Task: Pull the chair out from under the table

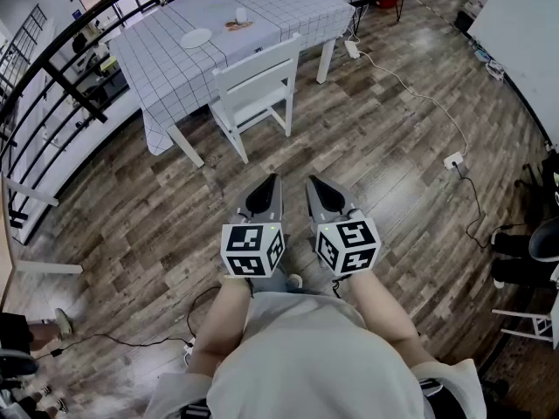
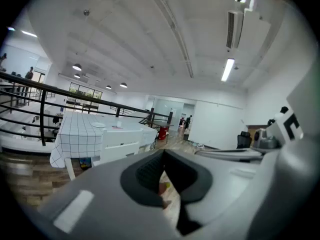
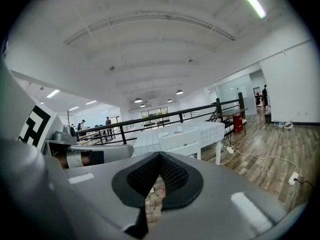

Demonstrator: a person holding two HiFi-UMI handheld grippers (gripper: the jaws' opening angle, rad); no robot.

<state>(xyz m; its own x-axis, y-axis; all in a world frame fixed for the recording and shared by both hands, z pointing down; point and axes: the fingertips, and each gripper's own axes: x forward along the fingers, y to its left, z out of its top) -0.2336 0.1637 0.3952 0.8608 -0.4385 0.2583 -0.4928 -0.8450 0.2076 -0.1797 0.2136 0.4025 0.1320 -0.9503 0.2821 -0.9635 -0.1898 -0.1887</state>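
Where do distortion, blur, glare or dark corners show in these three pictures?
Head view: fisheye bows the railing and floorboards; the chair is sharp. Left gripper view: black corners, the left hand-held gripper blurred up close, the ceiling strip light glaring. Right gripper view: black corners, the right hand-held gripper soft, the chair beyond clear.

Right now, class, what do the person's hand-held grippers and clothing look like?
The left hand-held gripper and right hand-held gripper: grey tapering wedges, black ribbed pads, white cube with black square markers on each. Clothing: pale beige garment.
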